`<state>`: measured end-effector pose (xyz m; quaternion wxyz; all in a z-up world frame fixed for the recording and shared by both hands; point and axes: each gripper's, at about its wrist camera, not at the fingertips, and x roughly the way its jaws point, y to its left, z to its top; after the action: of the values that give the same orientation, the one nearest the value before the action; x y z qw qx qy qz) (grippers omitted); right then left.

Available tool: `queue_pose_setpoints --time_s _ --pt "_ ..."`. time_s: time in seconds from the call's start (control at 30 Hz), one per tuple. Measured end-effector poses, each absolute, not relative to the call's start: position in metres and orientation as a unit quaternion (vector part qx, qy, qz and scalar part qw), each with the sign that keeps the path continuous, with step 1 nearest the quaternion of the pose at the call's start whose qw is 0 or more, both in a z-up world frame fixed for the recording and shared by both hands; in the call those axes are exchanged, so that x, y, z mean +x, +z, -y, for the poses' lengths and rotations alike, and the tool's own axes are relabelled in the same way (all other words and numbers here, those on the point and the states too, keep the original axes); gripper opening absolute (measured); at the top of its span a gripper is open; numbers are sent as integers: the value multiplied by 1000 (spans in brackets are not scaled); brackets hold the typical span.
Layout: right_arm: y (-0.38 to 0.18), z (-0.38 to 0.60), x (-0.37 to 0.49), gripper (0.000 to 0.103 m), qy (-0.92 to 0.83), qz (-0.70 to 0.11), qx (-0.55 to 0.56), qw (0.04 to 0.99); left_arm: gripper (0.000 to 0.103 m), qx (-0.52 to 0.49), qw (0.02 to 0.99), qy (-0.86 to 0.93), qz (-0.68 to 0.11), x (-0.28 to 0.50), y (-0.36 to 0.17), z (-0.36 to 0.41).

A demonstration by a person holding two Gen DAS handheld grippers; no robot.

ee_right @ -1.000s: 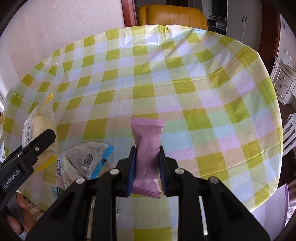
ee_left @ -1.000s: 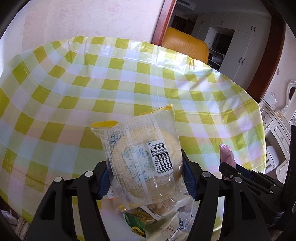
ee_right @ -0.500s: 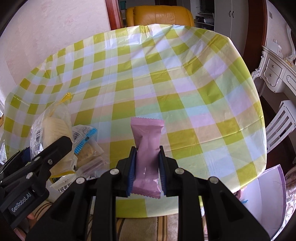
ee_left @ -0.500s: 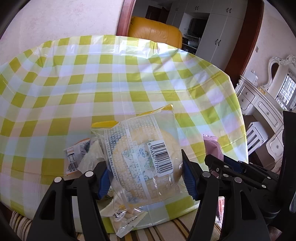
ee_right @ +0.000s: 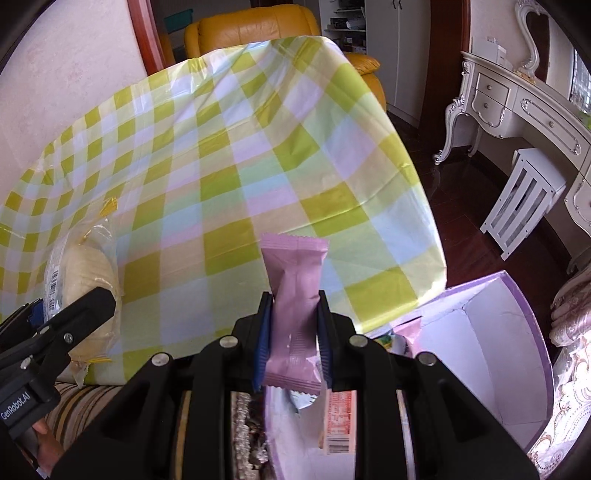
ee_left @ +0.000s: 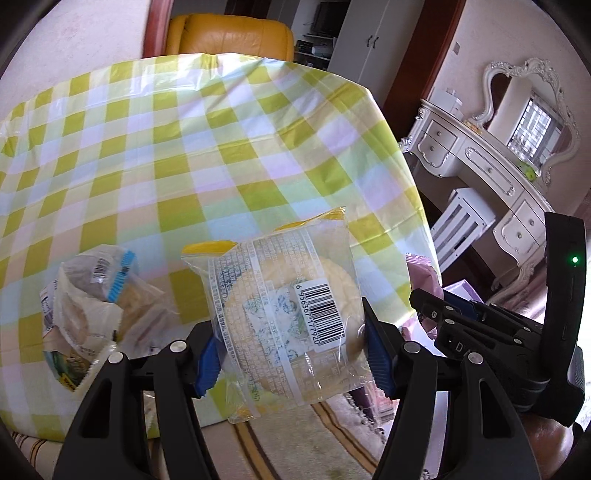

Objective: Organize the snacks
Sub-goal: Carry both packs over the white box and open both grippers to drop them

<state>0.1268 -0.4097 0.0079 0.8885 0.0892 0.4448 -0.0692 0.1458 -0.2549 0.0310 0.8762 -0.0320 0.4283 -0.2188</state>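
Note:
My left gripper [ee_left: 291,354] is shut on a clear-wrapped round cake [ee_left: 288,314] with a barcode, held over the table's near edge. A pile of other wrapped snacks [ee_left: 96,306] lies on the checked tablecloth [ee_left: 184,155] to its left. My right gripper [ee_right: 293,332] is shut on a pink snack packet [ee_right: 295,280], held upright past the table's corner above a white box with a purple rim [ee_right: 517,354]. That box holds a few packets [ee_right: 338,417]. The right gripper also shows in the left wrist view [ee_left: 432,302], and the cake in the right wrist view [ee_right: 88,273].
A yellow armchair [ee_right: 258,33] stands behind the table. A white dressing table [ee_left: 491,173] with a mirror and a white stool [ee_right: 524,199] stand to the right on dark floor. Striped fabric [ee_right: 81,410] and a patterned rug [ee_left: 314,446] lie below the table edge.
Both grippers have swung right and back from over the table to its near right corner, still gripping the cake and the pink packet. The purple-rimmed box has come into the right wrist view.

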Motion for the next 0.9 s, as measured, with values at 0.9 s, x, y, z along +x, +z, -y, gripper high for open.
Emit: queue_pose_setpoints --time_s 0.9 --pt "9 568 76 33 -216 -410 172 869 77 -8 790 -399 -465 141 9 430"
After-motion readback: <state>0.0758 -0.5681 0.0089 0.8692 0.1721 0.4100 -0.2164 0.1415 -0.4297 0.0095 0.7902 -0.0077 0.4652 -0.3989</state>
